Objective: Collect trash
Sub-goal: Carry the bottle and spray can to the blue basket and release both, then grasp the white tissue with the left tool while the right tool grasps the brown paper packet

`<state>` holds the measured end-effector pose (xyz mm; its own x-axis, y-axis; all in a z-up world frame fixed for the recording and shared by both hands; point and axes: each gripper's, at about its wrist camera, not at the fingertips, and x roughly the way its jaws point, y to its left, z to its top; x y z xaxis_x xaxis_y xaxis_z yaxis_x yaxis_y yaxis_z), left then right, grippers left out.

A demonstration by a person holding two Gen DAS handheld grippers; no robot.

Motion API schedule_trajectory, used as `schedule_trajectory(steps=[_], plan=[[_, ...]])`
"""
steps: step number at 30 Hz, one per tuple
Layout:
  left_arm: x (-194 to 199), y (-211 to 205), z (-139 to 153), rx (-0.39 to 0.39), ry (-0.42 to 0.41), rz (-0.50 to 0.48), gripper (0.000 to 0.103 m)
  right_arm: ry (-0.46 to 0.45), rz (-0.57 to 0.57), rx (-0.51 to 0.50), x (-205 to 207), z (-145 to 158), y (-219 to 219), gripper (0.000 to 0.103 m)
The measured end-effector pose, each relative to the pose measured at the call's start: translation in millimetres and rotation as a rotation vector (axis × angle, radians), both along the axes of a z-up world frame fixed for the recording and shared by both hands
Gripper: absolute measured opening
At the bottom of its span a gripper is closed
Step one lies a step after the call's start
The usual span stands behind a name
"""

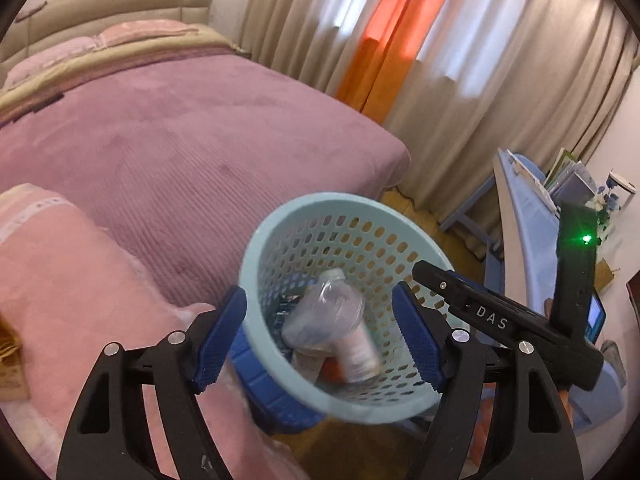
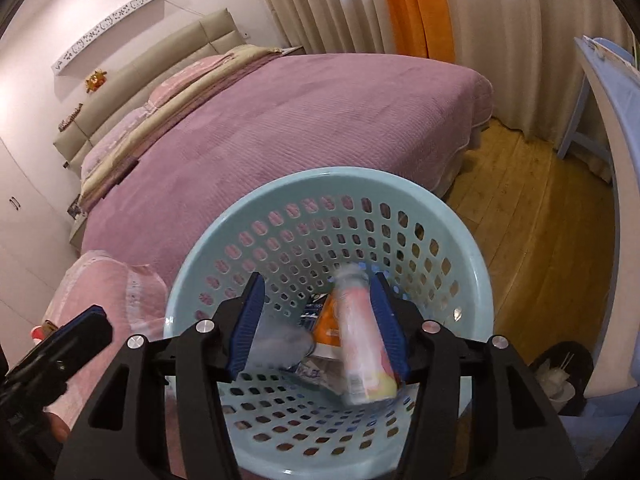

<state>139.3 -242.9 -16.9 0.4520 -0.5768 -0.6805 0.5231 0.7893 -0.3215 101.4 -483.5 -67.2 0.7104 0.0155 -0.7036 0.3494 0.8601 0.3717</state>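
Through the left wrist camera we see our left gripper [image 1: 320, 336] spread wide over the light blue basket [image 1: 280, 224], where a blurred pink-labelled bottle [image 1: 356, 344] lies. Our right gripper [image 1: 436, 276] reaches across the rim beside the purple bed [image 1: 180, 140].

basket [image 2: 472, 264]: we see pale blue, with rows of holes
bottle [image 2: 362, 344]: we see pink and white, yellow at its lower end
bedspread [image 2: 304, 128]: we see mauve, finely ribbed
curtain [image 2: 416, 4], upper right: we see beige with an orange strip
floor [image 2: 540, 216]: we see honey-brown wood
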Motion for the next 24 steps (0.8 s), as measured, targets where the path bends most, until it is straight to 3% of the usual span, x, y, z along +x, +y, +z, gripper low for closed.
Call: schedule_trajectory(steps=[6, 13, 24], plan=[[-22, 34, 20, -0.066, -0.021, 0.057, 0.073, -0.062, 0.075, 0.001, -15, 23, 32, 0.051], [-52, 100, 53, -0.106, -0.119, 0.170, 0.072, -0.132, 0.218, -0.044, -18, 59, 97, 0.051], [-100, 222, 78, -0.013, -0.225, 0.441, 0.072, -0.170, 0.463, -0.069, 1, 75, 209, 0.052]])
